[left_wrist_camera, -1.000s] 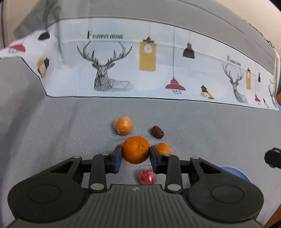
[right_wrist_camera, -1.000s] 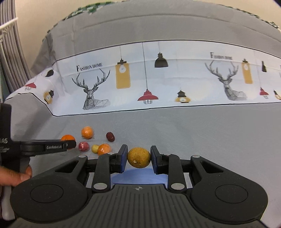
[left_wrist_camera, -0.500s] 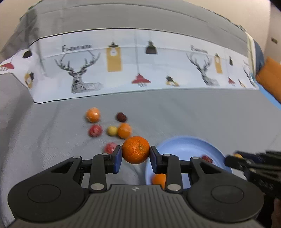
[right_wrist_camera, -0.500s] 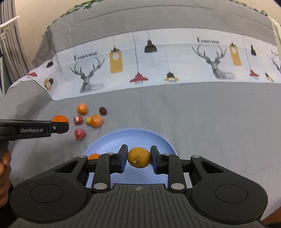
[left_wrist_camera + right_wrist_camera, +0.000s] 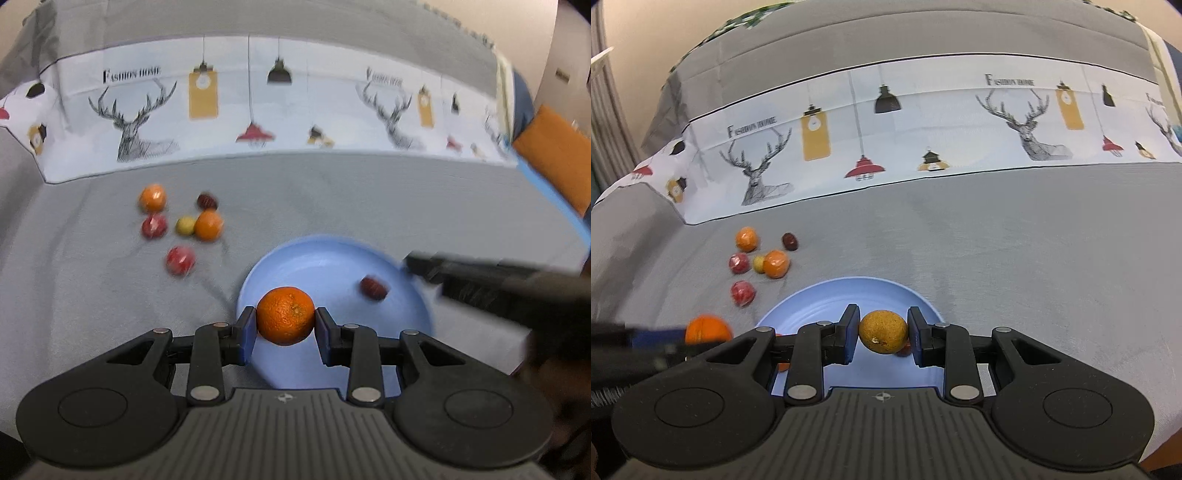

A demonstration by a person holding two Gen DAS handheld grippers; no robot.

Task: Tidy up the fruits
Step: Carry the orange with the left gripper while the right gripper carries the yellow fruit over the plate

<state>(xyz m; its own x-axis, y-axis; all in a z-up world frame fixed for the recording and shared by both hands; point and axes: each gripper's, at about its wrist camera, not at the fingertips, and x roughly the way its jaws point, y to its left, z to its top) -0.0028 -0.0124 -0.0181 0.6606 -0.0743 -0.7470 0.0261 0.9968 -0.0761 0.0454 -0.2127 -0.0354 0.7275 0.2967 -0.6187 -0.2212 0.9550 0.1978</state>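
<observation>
My left gripper (image 5: 285, 322) is shut on an orange mandarin (image 5: 285, 314) and holds it over the near left part of the blue plate (image 5: 325, 258). A dark red fruit (image 5: 373, 288) lies in the plate. My right gripper (image 5: 882, 332) is shut on a brown-yellow round fruit (image 5: 882, 330) above the blue plate (image 5: 812, 306). The left gripper with its mandarin (image 5: 708, 328) shows blurred at the left of the right wrist view. Several loose fruits (image 5: 181, 221) lie on the grey cloth to the left of the plate.
The surface is a grey cloth (image 5: 332, 199) with a white printed band (image 5: 258, 107) at the back. An orange cushion (image 5: 554, 162) sits at the far right. The right gripper shows as a dark blur (image 5: 498, 280) across the plate's right rim.
Both grippers have moved over the blue plate with their fruits still held. The left one came from the loose fruit pile toward the right.
</observation>
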